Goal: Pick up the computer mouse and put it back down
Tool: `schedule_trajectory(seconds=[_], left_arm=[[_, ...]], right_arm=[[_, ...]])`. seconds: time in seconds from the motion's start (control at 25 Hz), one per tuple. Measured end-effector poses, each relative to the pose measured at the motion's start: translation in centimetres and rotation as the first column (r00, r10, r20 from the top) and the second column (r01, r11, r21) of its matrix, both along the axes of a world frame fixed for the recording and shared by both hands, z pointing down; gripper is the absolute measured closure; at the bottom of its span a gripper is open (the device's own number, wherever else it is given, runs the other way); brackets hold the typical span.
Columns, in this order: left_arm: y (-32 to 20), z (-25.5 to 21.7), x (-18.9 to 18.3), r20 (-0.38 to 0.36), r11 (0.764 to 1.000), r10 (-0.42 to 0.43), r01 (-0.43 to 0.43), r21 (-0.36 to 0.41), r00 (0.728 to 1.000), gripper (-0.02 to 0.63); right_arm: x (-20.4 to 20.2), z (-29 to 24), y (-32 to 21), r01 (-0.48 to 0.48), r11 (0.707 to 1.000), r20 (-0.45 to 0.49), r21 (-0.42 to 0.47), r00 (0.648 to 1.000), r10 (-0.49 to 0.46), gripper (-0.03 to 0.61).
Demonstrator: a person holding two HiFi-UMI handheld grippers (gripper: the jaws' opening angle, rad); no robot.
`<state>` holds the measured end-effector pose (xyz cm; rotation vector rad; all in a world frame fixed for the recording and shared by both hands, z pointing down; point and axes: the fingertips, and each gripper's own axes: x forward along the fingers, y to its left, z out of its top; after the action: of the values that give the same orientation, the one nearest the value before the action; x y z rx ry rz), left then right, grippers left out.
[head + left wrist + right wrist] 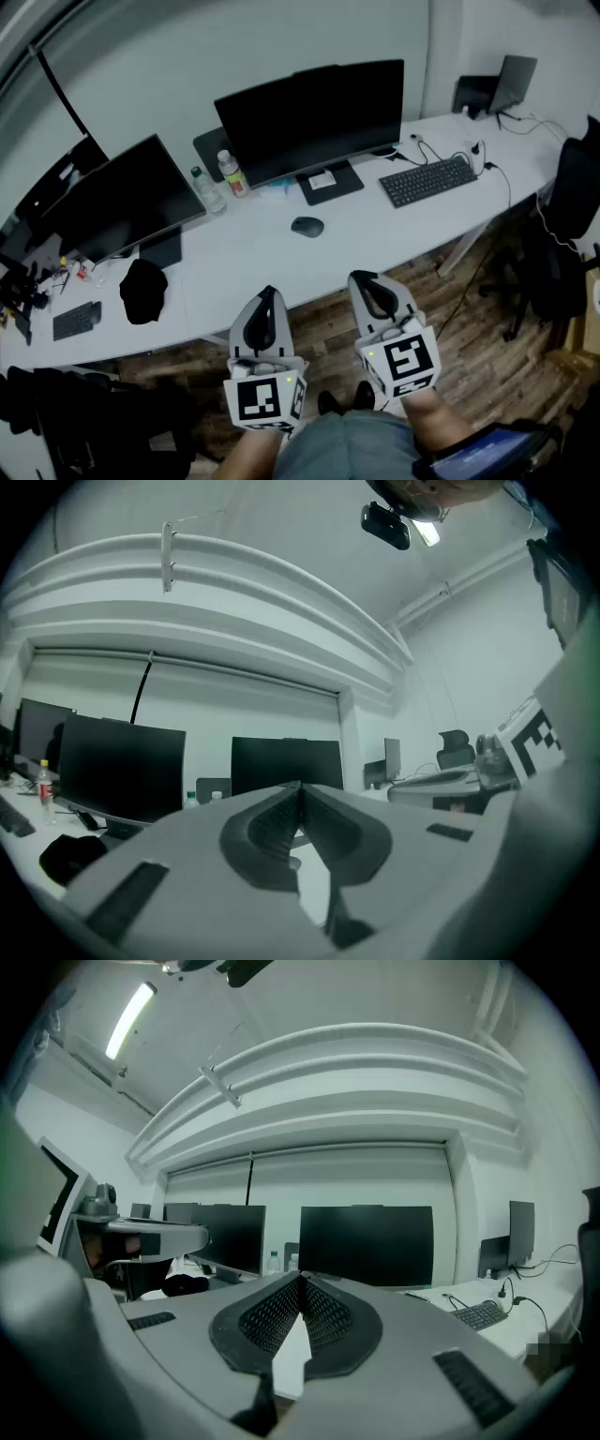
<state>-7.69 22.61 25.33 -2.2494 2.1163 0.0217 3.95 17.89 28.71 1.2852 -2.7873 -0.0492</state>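
A dark computer mouse (307,226) lies on the white desk (253,258) in front of the middle monitor (314,117). Both grippers hover short of the desk's front edge, over the wooden floor, well apart from the mouse. My left gripper (268,294) is shut, its tips meeting with nothing between them (299,786). My right gripper (362,278) is shut and empty too, its ribbed pads touching at the tip (302,1279). Neither gripper view shows the mouse.
A second monitor (122,202) stands at the left, with two bottles (231,174) between the screens. A keyboard (428,180) with cables lies at the right, a black cap (142,290) and small keyboard (76,320) at the left. An office chair (572,202) stands far right.
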Motion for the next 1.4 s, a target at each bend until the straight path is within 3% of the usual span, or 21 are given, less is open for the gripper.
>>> schedule_trajectory(seconds=[0.48,0.52,0.56,0.6,1.0,1.4], left_arm=[[-0.7,0.3,1.1,-0.003,1.000,-0.010,0.010,-0.018,1.000,0.606],[-0.8,0.3,1.3,-0.001,1.000,-0.013,0.013,-0.021,1.000,0.606],[-0.9,0.3,1.4,0.001,1.000,-0.018,0.018,-0.022,1.000,0.606],[-1.0,0.3,1.6,0.005,0.999,-0.023,0.023,-0.023,1.000,0.606],[-2.0,0.6,4.0,0.032,0.995,-0.091,0.092,-0.026,0.995,0.606],[-4.1,2.0,1.8,0.041,0.988,-0.143,0.145,-0.061,0.989,0.606]], right_arm=[[0.6,0.1,-0.6,0.036,0.999,0.029,-0.003,0.999,-0.036,0.564],[0.4,0.2,-0.7,0.061,0.998,0.035,-0.009,0.998,-0.061,0.473],[0.2,0.2,-0.7,0.089,0.996,0.036,-0.013,0.995,-0.088,0.307],[0.1,0.2,-0.8,0.107,0.994,0.035,-0.012,0.994,-0.107,0.287],[1.8,0.6,-2.5,0.173,0.985,0.044,-0.002,0.984,-0.173,0.285],[-0.7,2.4,-5.0,0.250,0.967,0.023,-0.041,0.968,-0.249,0.285]])
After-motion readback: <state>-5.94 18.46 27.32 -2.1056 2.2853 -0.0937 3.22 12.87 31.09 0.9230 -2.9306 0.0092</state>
